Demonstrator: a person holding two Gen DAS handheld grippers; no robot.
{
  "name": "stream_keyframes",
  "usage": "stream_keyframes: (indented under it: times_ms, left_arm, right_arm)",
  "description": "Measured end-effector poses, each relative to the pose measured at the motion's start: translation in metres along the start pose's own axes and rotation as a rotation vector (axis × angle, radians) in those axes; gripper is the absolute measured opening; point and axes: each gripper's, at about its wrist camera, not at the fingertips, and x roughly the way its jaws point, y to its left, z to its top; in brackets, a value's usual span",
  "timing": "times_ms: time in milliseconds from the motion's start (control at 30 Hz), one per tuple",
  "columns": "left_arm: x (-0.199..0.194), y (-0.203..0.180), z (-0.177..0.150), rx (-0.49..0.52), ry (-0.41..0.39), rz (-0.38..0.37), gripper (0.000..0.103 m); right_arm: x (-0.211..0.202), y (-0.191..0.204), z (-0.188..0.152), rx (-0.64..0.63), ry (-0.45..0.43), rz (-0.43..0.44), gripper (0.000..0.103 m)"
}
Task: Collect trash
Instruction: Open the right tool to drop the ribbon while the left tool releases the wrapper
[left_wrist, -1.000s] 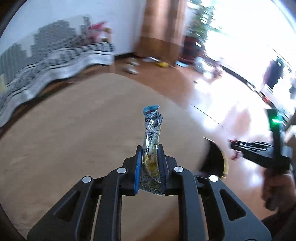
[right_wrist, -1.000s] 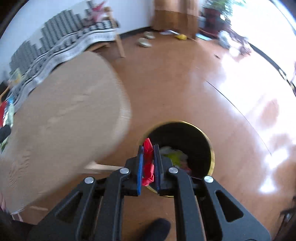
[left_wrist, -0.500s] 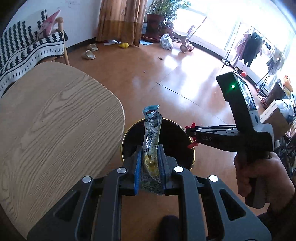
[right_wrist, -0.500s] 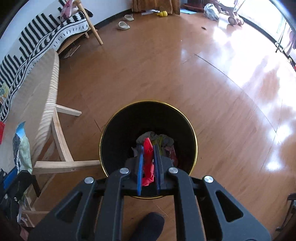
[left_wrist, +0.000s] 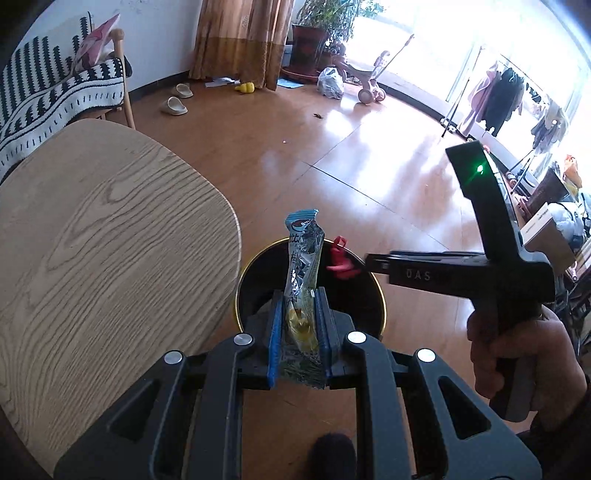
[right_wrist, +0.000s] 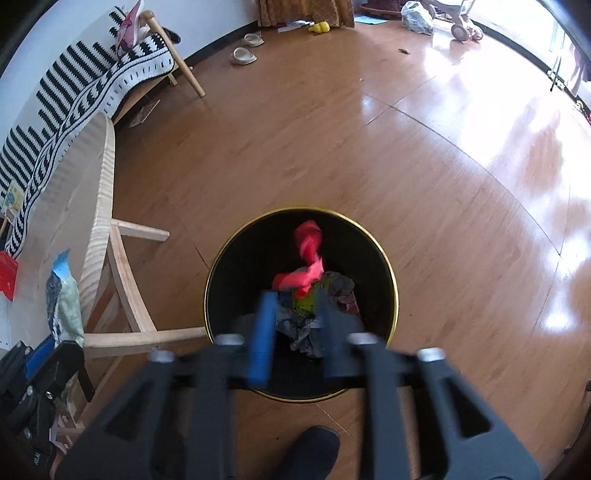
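Note:
My left gripper (left_wrist: 298, 295) is shut on a blue and silver snack wrapper (left_wrist: 302, 273) that stands upright between its blue pads, near the rim of a black trash bin (left_wrist: 376, 295) with a gold rim. My right gripper (right_wrist: 295, 299) is open above the same bin (right_wrist: 391, 280). A red piece of trash (right_wrist: 308, 258) is loose in the air beyond its fingers, over the crumpled trash inside the bin. In the left wrist view the right gripper (left_wrist: 364, 260) reaches over the bin with the red piece (left_wrist: 340, 258) at its tip.
A light wooden table (left_wrist: 92, 240) stands left of the bin, its legs (right_wrist: 125, 280) showing in the right wrist view. A striped sofa (right_wrist: 85, 85), slippers (right_wrist: 243, 55) and shiny wooden floor (right_wrist: 369, 147) lie beyond. A dark shoe (right_wrist: 310, 450) is below the bin.
My right gripper has opened and let go of the red trash, which now drops toward the bin. My left gripper holds the wrapper still, a little closer to the bin.

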Motion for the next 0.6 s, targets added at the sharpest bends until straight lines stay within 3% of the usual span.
stream_keyframes:
  times_ms: [33, 600]
  left_arm:
    - [0.001, -0.001, 0.000, 0.003, 0.002, -0.002, 0.016]
    - [0.026, -0.011, 0.006, 0.009, 0.037, -0.087, 0.017]
  right_arm:
    - [-0.002, -0.001, 0.001, 0.002, -0.014, 0.001, 0.071]
    - [-0.038, -0.020, 0.002, 0.087, -0.124, 0.032, 0.073]
